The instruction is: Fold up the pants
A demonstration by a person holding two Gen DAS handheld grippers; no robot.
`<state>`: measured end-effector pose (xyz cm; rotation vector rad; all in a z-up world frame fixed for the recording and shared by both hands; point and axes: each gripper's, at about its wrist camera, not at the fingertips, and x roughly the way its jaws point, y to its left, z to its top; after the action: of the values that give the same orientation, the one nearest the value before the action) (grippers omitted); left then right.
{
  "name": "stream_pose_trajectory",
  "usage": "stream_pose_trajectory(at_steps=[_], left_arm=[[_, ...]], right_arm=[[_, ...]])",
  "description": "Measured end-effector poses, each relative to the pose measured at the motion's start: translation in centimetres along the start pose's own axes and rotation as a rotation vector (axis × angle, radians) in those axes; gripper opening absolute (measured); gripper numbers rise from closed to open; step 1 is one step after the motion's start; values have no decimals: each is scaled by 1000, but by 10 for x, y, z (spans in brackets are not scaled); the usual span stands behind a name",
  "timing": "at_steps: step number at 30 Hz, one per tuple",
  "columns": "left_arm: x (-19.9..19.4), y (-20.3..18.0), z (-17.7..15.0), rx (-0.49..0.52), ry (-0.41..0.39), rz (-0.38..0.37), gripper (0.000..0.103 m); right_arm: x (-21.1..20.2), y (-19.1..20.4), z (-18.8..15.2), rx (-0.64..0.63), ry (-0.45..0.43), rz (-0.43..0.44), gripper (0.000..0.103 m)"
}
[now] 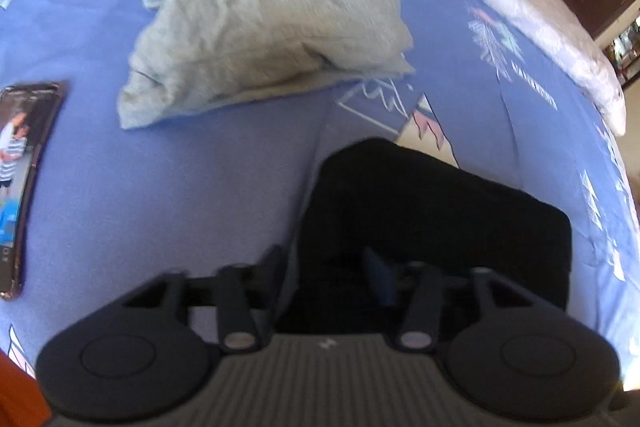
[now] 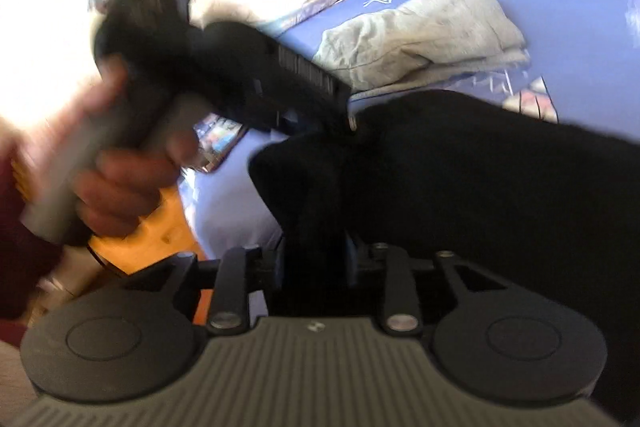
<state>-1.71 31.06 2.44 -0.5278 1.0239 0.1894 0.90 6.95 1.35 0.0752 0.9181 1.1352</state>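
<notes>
Phone in a dark case (image 1: 24, 187) lies at the far left of the blue printed bedsheet (image 1: 200, 187); a folded grey garment (image 1: 264, 31) sits further in. Nearer, the folded black fabric pants (image 1: 432, 223) rest on the sheet, the left gripper (image 1: 324, 267) spread open over their edge. The right gripper (image 2: 316, 247) is clamped on a fold of the pants (image 2: 480, 195).

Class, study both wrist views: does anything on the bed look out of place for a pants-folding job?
Yes: a dark-cased smartphone with its screen lit lies on the blue printed bedsheet, left of the black pants. The folded grey garment looks tidy.
</notes>
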Motion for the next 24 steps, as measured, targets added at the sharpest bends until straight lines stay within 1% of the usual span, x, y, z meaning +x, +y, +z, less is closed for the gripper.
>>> stream_pose_trajectory(at_steps=[1, 2, 5, 7, 8, 10, 12, 13, 14, 15, 16, 17, 18, 19, 21, 22, 23, 24], left_arm=[[-2, 4, 0, -1, -12, -7, 57], [-7, 9, -1, -21, -20, -20, 60], [-26, 22, -4, -83, -60, -68, 61], [-42, 21, -9, -74, -105, -97, 61], [-50, 19, -13, -56, -121, -108, 61], [-58, 8, -27, -1, -138, -108, 61], [-58, -8, -40, 82, -139, -66, 61], [-51, -16, -48, 125, -130, -13, 61], [-42, -19, -55, 151, -117, 33, 63], [-31, -23, -63, 180, -103, 86, 64], [-28, -24, -72, 203, -115, 109, 71], [-28, -25, -81, 221, -156, 140, 86], [-26, -27, -86, 241, -192, 185, 90], [-26, -28, -87, 256, -203, 204, 91], [-31, -32, -85, 260, -201, 214, 85], [-37, -35, -82, 263, -198, 200, 77], [-44, -35, -79, 256, -202, 175, 75], [-52, -34, -75, 235, -217, 134, 76]], right_arm=[[-13, -3, 1, 16, -22, 23, 45], [-28, -6, 0, 25, -54, 34, 47], [-64, -13, -3, 77, -134, 32, 47], [-73, -19, -12, 113, -157, 15, 45], [-75, -18, -17, 125, -163, 10, 36], [-68, -19, -20, 141, -147, 16, 24], [-54, -15, -27, 147, -106, 35, 23], [-47, -12, -30, 137, -82, 39, 23], [-43, -9, -37, 124, -53, 28, 23], [-33, -7, -41, 111, -20, -2, 23], [-25, -8, -45, 110, 9, -32, 21], [-26, -11, -49, 126, 16, -31, 21], [-27, -15, -50, 159, 7, -14, 21], [-30, -19, -49, 187, 1, -3, 21], [-44, -20, -47, 204, -32, 0, 24], [-53, -19, -46, 199, -59, -6, 25], [-63, -18, -46, 194, -86, -10, 30], [-74, -19, -46, 190, -118, -21, 32]])
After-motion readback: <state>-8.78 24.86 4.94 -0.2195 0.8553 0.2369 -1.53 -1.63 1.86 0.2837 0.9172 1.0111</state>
